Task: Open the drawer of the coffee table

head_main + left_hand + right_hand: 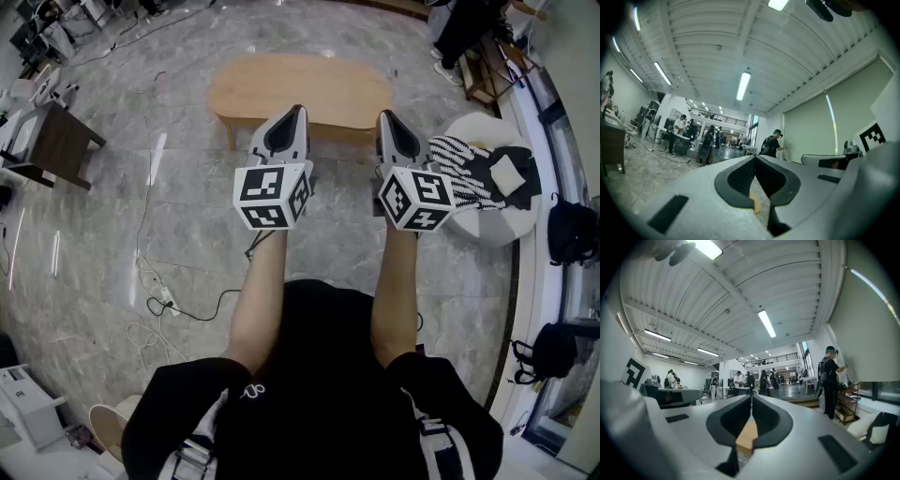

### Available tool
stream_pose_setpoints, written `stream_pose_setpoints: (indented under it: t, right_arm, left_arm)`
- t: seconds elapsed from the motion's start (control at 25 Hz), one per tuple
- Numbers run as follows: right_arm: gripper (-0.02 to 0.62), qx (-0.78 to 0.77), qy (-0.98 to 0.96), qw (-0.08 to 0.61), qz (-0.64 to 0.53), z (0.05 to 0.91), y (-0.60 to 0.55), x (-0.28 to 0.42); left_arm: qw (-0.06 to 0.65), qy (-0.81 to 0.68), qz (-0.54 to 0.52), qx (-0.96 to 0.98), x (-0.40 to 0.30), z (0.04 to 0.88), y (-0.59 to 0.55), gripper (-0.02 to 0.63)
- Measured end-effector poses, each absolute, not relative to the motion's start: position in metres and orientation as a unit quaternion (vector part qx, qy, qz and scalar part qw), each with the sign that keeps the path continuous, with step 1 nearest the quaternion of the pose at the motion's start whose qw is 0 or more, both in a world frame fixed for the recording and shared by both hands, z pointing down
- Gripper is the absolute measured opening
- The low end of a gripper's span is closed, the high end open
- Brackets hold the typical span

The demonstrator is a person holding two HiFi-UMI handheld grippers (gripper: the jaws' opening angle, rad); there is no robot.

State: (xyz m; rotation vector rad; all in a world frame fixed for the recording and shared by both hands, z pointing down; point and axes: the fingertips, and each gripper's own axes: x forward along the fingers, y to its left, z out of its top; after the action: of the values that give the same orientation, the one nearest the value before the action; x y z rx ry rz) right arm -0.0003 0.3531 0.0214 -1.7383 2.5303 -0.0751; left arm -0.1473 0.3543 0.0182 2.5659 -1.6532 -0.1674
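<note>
both tongs held out level, side by side, over the grey marble floor (141, 216), aimed at the far side of the room. left gripper (296, 112): jaws pressed together, nothing between them; its own view shows the dark pads meeting at the tip. right gripper (387, 116): same, jaws together, gripping nothing. marker cubes sit at the near end of each.

coffee table (300, 89) is just beyond the tips, far centre: light wood, oval top, both tongs short of it, no contact. drawer front can't be made out from the head view, so open or shut can't be told. a sliver of its tan wood shows below the closed jaws in the right gripper view.

right of the table, a white round beanbag (473, 225) carries a black-and-white striped cloth (459, 159), a black item (525, 187) and a white flat pad (509, 172) lying on that. far left, a dark wood side table (56, 141). near left, a power strip (167, 298) w/ cables on the floor. two black backpacks (572, 230) along the right edge.
</note>
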Motion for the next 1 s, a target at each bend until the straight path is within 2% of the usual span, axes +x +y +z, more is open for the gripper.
stream_pose_setpoints:
  t: [0.24,0.52,1.0]
  right_arm:
    - [0.014,-0.567,0.822,0.035,-0.022,0.028,0.352,-0.004]
    - [0.014,-0.598,0.794,0.103,-0.031,0.007,0.353,0.022]
    - [0.014,-0.605,0.790,0.088,-0.044,0.027,0.346,0.007]
  left_arm:
    - [0.041,-0.540,-0.058,0.839,-0.157,0.023,0.349,0.009]
    - [0.053,-0.544,-0.055,0.836,-0.176,0.031,0.344,0.009]
    - [0.084,-0.530,-0.052,0.842,-0.197,0.059,0.328,0.009]
